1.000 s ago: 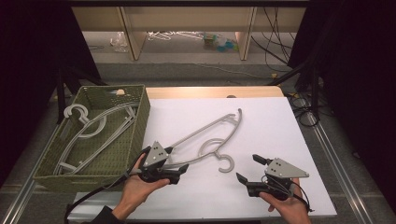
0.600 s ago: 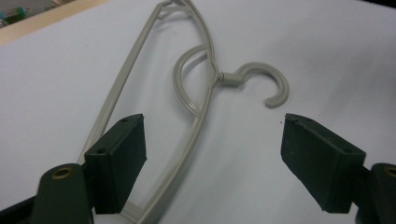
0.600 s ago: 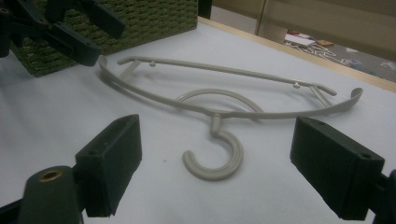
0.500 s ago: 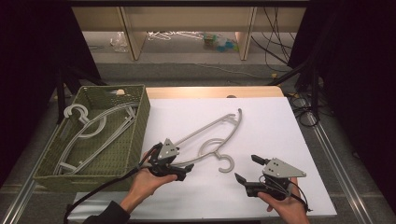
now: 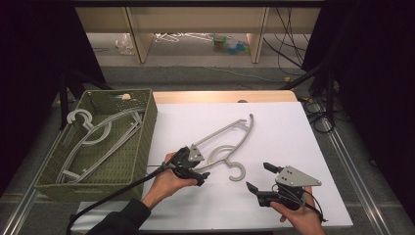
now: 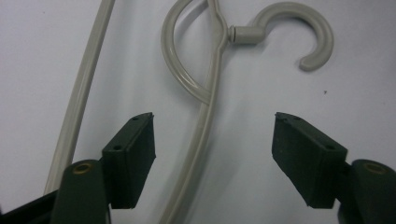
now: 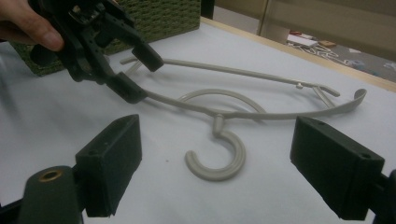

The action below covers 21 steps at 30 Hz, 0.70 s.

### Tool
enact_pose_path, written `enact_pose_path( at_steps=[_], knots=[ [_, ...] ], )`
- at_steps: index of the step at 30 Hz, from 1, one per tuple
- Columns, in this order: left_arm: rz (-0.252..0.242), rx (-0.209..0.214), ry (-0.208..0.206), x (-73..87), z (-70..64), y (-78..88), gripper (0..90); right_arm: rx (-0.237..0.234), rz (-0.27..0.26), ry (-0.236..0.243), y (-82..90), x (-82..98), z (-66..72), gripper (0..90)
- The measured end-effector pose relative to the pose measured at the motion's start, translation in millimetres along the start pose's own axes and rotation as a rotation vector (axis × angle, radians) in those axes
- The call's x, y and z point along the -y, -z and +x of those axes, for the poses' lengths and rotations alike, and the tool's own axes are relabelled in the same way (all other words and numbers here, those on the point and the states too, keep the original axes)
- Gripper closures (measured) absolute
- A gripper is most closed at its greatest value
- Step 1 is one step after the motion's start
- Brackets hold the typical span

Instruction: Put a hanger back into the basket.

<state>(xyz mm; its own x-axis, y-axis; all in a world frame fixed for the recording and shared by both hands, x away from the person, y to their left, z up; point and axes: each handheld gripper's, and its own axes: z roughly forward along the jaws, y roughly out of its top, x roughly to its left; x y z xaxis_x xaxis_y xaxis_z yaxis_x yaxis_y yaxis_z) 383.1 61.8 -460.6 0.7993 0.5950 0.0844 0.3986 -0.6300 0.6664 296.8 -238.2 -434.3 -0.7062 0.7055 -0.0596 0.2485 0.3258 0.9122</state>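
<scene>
I am bringing my left gripper (image 5: 198, 172) down over the grey hanger (image 5: 230, 142), which lies flat on the white tabletop (image 5: 293, 127), about in the middle and a little toward the near edge, its hook (image 5: 237, 171) pointing to me. The jaws have just been closing, but they are wide apart yet, and the shoulder arm of the hanger (image 6: 201, 140) runs between the pads (image 6: 135, 154) without touching them. To do this well, I think I must centre the thin arm between both pads before I squeeze, and go low enough that it cannot slip under. My right gripper (image 5: 258, 178) waits near the near right corner, jaws wide, holding nothing. The basket (image 5: 147, 122) at the left edge already holds other hangers (image 5: 93, 137).
</scene>
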Motion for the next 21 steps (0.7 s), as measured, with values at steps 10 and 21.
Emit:
enact_pose_path(
  at_steps=[10,21],
  knots=[
    [0.072,0.04,0.016,-8.1,8.1,-16.6,38.3,0.003,-0.01,0.0,-1.0,0.0,0.5,17.7],
    [0.159,0.09,0.012,-13.3,18.0,-24.2,51.3,0.001,-0.01,0.005,-1.2,-0.3,0.6,17.7]
  ],
)
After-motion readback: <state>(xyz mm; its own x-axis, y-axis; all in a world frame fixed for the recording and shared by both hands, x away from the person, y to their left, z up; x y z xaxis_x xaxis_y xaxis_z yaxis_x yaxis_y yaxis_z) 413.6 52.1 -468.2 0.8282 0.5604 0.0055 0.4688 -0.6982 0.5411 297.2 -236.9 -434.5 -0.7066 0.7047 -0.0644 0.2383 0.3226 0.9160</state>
